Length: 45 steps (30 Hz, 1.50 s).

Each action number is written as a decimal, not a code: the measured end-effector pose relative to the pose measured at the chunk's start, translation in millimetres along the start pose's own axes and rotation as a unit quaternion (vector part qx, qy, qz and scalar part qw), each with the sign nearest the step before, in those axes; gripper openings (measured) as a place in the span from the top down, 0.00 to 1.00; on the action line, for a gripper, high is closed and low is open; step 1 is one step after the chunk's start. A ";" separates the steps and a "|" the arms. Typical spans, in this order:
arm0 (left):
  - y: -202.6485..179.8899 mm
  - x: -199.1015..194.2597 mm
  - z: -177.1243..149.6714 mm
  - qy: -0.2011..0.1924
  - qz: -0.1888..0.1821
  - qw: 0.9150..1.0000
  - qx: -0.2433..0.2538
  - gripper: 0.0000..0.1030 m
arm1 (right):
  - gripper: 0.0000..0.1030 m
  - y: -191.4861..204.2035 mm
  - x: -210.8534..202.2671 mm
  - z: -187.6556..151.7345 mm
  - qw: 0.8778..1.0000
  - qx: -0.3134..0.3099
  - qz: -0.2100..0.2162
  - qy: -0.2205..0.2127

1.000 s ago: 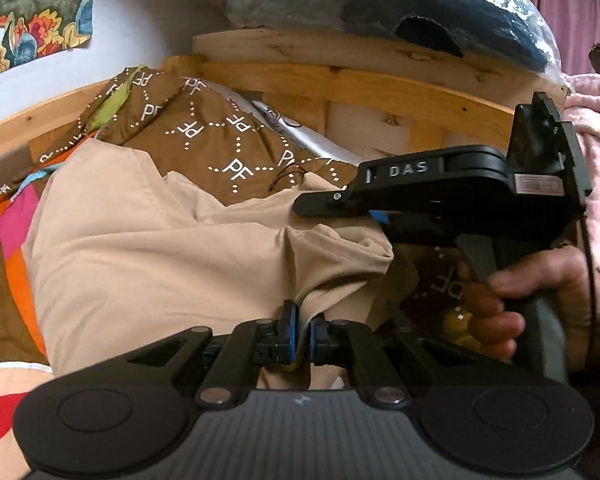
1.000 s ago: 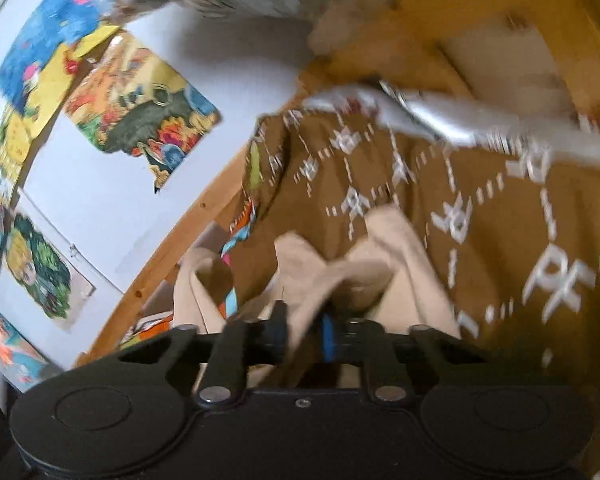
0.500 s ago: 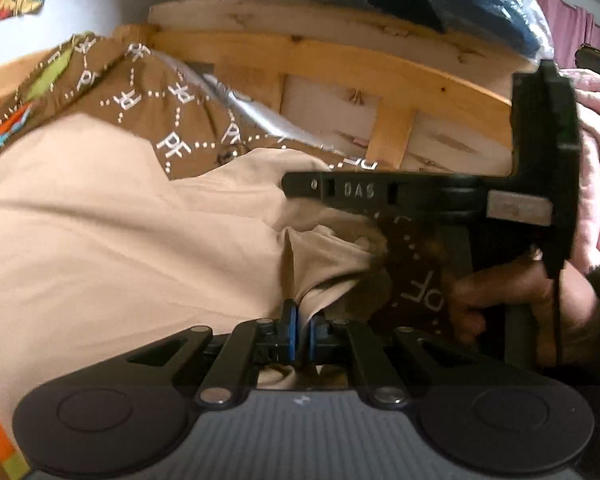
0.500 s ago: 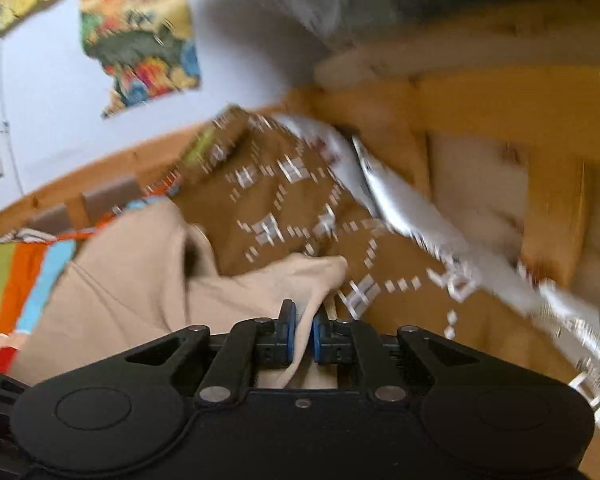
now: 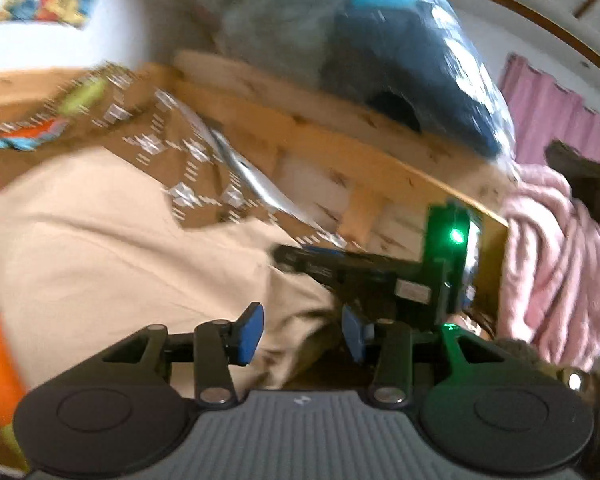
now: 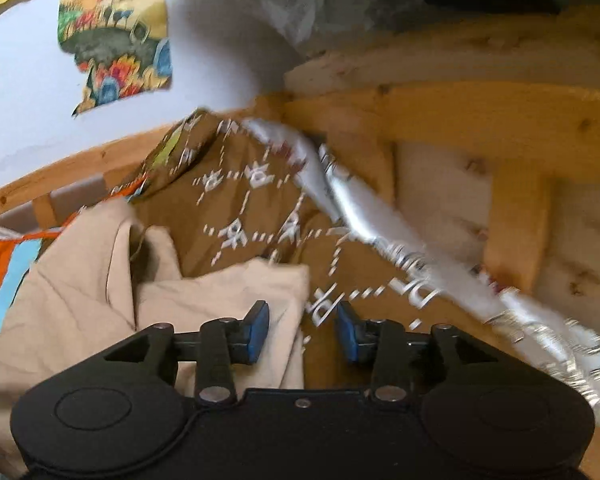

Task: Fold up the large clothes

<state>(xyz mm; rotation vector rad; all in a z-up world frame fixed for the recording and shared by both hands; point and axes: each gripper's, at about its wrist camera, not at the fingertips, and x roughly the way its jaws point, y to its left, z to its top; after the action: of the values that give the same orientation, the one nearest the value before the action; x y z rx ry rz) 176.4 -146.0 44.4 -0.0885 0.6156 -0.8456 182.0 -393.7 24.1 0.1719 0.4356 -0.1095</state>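
While both grippers gape, beige garment (image 6: 220,292) edge lies between right gripper (image 6: 302,330) pads.

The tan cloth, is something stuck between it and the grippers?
Nothing visible. The tan cloth lies right under the open left gripper and beside the open right gripper, on the brown patterned blanket.

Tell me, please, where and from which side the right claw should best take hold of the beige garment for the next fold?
Probably the free corner of the beige garment, lying flat on the brown patterned cover. Come from the near side along the cover; the open right claw already straddles that edge. Elsewhere the cloth looks bunched.
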 end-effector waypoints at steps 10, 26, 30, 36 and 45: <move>67.6 -39.5 -17.2 -0.020 0.179 0.969 -0.167 0.30 | 0.43 58.5 -49.9 -13.4 0.987 -0.136 0.059 -0.063; 81.6 -7.2 -49.0 0.041 0.205 0.967 -0.148 0.21 | 0.40 67.1 -19.3 -49.4 0.986 -0.167 0.029 0.002; 84.6 -10.5 -52.5 0.037 0.200 0.965 -0.165 0.21 | 0.38 80.1 -37.1 -14.5 0.982 -0.168 0.055 -0.063; 88.2 -9.2 -53.1 0.037 0.190 0.967 -0.163 0.21 | 0.38 129.8 13.8 31.3 0.968 -0.207 0.135 -0.037; 94.0 -7.2 -52.5 0.042 0.179 0.967 -0.175 0.20 | 0.21 162.1 117.4 21.9 0.972 -0.176 0.129 0.091</move>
<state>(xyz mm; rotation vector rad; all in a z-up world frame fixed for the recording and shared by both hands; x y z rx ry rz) 207.7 -69.1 -24.6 -0.2546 0.8273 -0.3869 319.8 -247.1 16.4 -0.1123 0.6041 0.2417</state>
